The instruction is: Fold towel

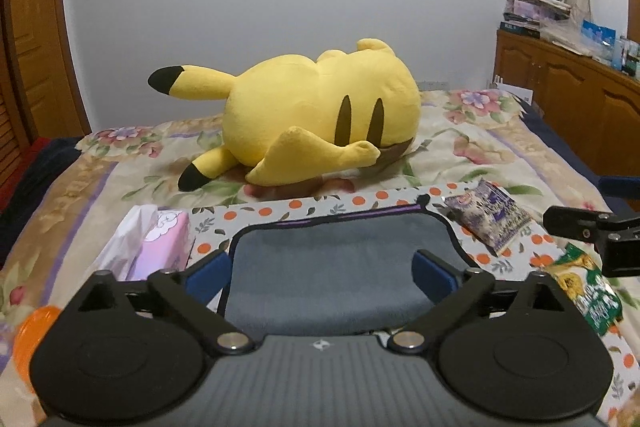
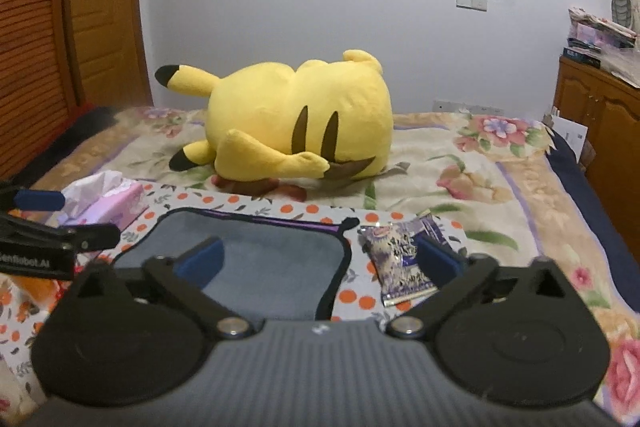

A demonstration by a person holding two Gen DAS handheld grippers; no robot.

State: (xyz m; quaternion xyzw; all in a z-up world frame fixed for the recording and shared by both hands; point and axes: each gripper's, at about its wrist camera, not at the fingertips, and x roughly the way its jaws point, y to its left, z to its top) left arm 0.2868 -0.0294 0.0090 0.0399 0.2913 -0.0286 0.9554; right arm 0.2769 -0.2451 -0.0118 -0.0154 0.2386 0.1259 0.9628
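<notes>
A grey towel [image 1: 332, 267] with a dark trim lies flat on an orange-dotted cloth [image 1: 320, 205] on the bed. It also shows in the right wrist view [image 2: 272, 259]. My left gripper [image 1: 322, 273] is open, its blue pads spread just above the towel's near part. My right gripper [image 2: 320, 263] is open over the towel's right edge, with its right pad [image 2: 440, 261] over a purple snack packet [image 2: 400, 259]. Each gripper shows at the other view's edge: the right one [image 1: 588, 227] and the left one [image 2: 60, 227]. Neither holds anything.
A yellow Pikachu plush [image 1: 312, 115] lies behind the cloth. A pink tissue box [image 1: 160, 247] sits left of the towel. The purple snack packet [image 1: 490, 219] and a green packet [image 1: 588, 291] lie to its right. An orange object [image 1: 36, 331] is at the near left. Wooden cabinets [image 1: 568, 99] stand right.
</notes>
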